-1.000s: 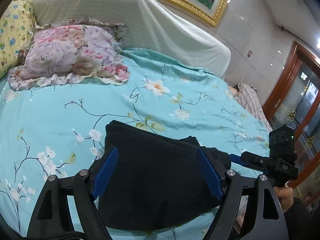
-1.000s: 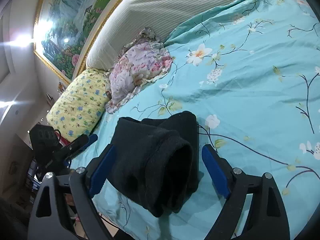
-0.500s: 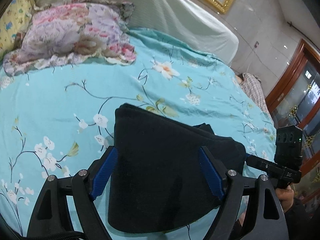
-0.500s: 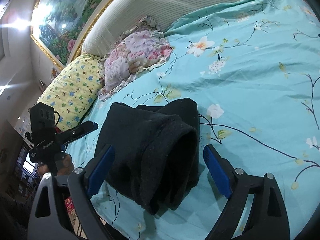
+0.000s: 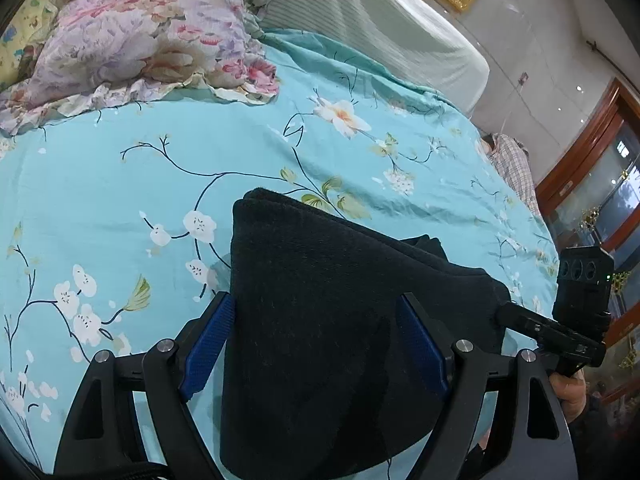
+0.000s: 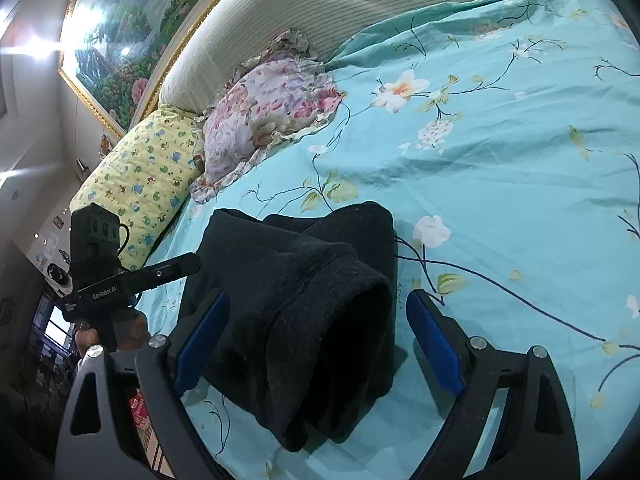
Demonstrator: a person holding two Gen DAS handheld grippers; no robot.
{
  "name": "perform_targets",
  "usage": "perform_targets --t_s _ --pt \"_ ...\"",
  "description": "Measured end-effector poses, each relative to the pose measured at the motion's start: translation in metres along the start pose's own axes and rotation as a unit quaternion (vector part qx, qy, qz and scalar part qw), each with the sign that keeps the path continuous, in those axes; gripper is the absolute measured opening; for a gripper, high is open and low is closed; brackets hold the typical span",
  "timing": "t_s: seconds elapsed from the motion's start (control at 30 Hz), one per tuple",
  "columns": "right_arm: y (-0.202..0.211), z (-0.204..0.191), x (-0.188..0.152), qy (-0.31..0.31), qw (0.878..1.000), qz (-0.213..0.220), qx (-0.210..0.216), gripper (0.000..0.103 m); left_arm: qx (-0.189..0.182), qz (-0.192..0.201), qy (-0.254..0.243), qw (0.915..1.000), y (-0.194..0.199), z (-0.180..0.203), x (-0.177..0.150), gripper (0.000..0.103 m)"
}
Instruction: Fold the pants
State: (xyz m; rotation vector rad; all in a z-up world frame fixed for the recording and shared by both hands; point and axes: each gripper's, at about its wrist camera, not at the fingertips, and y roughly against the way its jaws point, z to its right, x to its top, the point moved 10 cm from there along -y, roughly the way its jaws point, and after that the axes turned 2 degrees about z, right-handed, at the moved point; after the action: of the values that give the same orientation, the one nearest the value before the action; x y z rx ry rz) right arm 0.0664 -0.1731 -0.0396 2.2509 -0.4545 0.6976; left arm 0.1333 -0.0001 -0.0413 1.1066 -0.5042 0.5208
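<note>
The black pants (image 5: 320,320) lie folded into a thick bundle on the turquoise floral bedsheet (image 5: 120,184), near the bed's front edge. My left gripper (image 5: 316,340) is open, its blue pads on either side of the bundle, holding nothing. In the right wrist view the pants (image 6: 304,296) show their stacked folded layers end-on. My right gripper (image 6: 316,336) is open and straddles that end of the bundle without gripping it. The other gripper's body shows in each view, at the bundle's far side.
A pink floral pillow (image 5: 140,40) and a yellow patterned pillow (image 6: 140,184) lie at the head of the bed by the striped headboard cover (image 5: 380,20). A framed painting (image 6: 132,40) hangs above. A wooden door (image 5: 592,168) stands to the right of the bed.
Both grippers have moved closer to the folded pants, which now fill more of each view. The pants have stayed in place and both grippers have stayed open.
</note>
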Motion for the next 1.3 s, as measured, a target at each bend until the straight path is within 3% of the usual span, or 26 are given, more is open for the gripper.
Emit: perform_targets --t_s 0.03,0.07,0.2,0.37,0.5,0.63,0.73,0.83,0.87,0.9,1.3 --pt "-0.002 0.001 -0.001 0.000 1.000 -0.004 -0.001 0.079 0.002 -0.004 0.002 1.0000 -0.002 -0.002 0.000 0.083" --pt "-0.005 0.002 -0.001 0.001 1.000 -0.010 -0.002 0.066 0.005 -0.008 0.004 0.9999 -0.005 -0.004 -0.001 0.083" --pt "-0.010 0.001 0.001 0.012 1.000 -0.016 -0.013 0.048 0.002 -0.016 0.017 0.9997 -0.012 -0.009 -0.003 0.080" --pt "-0.013 -0.004 0.018 0.029 0.999 -0.009 -0.014 0.039 -0.013 -0.008 0.036 0.9992 -0.009 -0.013 0.001 0.050" --pt "-0.019 -0.011 0.036 0.037 0.999 0.000 -0.008 0.035 -0.027 0.003 0.069 0.9972 -0.004 -0.024 0.005 0.039" --pt "-0.030 -0.017 0.053 0.049 0.999 0.006 -0.008 0.035 -0.020 0.005 0.082 0.9965 -0.006 -0.032 0.004 0.038" --pt "-0.042 -0.014 0.051 0.069 0.997 -0.003 -0.036 0.037 -0.011 0.006 0.079 0.9968 -0.008 -0.033 0.003 0.040" --pt "-0.047 -0.003 0.043 0.072 0.995 -0.009 -0.066 0.055 0.002 0.006 0.078 0.9970 -0.011 -0.037 0.002 0.047" --pt "-0.045 0.003 0.041 0.070 0.994 -0.007 -0.081 0.067 0.003 0.006 0.078 0.9969 -0.012 -0.038 0.002 0.049" --pt "-0.043 0.008 0.039 0.067 0.994 -0.005 -0.089 0.072 0.002 0.006 0.081 0.9967 -0.014 -0.039 0.001 0.049" --pt "-0.038 0.021 0.010 -0.056 0.997 -0.043 0.020 0.072 -0.006 -0.002 0.109 0.9940 -0.013 -0.049 -0.006 0.060"
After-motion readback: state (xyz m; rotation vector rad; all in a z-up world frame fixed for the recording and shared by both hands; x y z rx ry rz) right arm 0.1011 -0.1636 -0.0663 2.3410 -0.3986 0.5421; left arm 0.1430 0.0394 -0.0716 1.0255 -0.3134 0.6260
